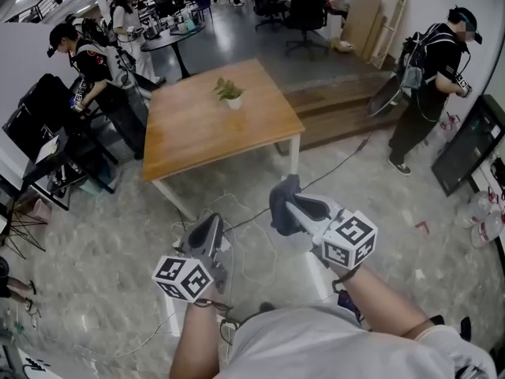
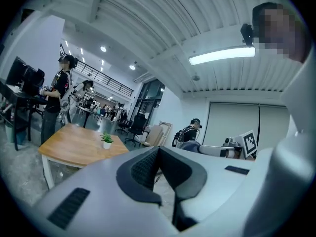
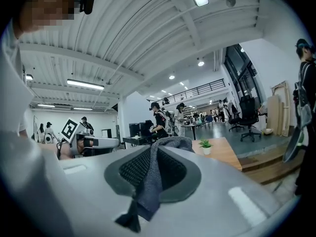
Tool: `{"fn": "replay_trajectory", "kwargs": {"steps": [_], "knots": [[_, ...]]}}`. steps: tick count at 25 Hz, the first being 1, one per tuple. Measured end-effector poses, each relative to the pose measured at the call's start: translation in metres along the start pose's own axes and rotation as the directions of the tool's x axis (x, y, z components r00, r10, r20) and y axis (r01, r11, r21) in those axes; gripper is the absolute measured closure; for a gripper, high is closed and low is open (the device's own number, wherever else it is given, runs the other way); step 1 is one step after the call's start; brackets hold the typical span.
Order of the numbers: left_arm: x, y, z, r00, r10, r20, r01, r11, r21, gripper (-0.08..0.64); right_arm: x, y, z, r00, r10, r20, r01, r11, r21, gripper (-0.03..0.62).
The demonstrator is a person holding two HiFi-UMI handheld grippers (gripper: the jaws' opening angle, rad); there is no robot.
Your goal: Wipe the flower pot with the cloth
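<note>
cloth [image 3: 150, 187]: we see only a strip, the rest buried between the pads of the right gripper [image 3: 154, 149] | flower pot [image 1: 234, 102]: too small for us to tell its surface | table [image 1: 197, 133]: far legs hidden beneath its top

We see free tabletop [image 1: 189, 136] all round the flower pot [image 1: 233, 101], frame centre. Floor [image 1: 110, 251] below is passable, with loose cables [image 1: 251, 221] across it. A person [image 1: 88, 68] stands near the tabletop's upper-left edge.

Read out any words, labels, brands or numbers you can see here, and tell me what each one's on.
No words, brands or numbers are readable in any view.
Left cube and right cube: black-and-white square marker patterns only, no letters.
Cloth: no label showing.
Bystanders' clothing: any print too small to read.
</note>
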State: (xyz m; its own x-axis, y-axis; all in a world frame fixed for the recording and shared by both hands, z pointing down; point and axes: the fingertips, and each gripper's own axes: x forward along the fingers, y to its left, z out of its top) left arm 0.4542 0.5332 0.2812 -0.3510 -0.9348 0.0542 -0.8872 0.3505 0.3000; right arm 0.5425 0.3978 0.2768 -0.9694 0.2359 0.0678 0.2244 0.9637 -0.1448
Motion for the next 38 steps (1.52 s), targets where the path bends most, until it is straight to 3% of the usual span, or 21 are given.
{"fn": "replay_trajectory", "kwargs": {"steps": [4,11,20,28,38], "knots": [[0.008,0.037,0.016,0.999,-0.031,-0.02,0.031,1.0,0.0,0.554,0.044,-0.009,0.006,1.0,-0.027,-0.006,0.027,1.0,0.011,0.548],[0.045,0.112,0.025,0.999,-0.015,-0.032,0.014,1.0,-0.022,0.554,0.117,-0.052,0.002,0.999,-0.046,-0.025,0.046,0.999,0.026,0.548],[0.205,0.188,0.036,0.999,0.0,-0.043,-0.002,0.999,-0.048,0.554,0.231,-0.202,0.01,1.0,0.015,-0.017,-0.014,0.999,0.042,0.548],[0.363,0.225,0.059,0.999,0.014,-0.052,-0.017,0.997,-0.072,0.554,0.31,-0.342,0.033,0.994,0.093,-0.054,-0.089,0.993,0.072,0.548],[0.47,0.306,0.068,0.995,0.04,-0.089,-0.049,0.994,-0.1,0.554,0.387,-0.43,0.047,0.992,0.101,-0.071,-0.095,0.992,0.086,0.548]]}}
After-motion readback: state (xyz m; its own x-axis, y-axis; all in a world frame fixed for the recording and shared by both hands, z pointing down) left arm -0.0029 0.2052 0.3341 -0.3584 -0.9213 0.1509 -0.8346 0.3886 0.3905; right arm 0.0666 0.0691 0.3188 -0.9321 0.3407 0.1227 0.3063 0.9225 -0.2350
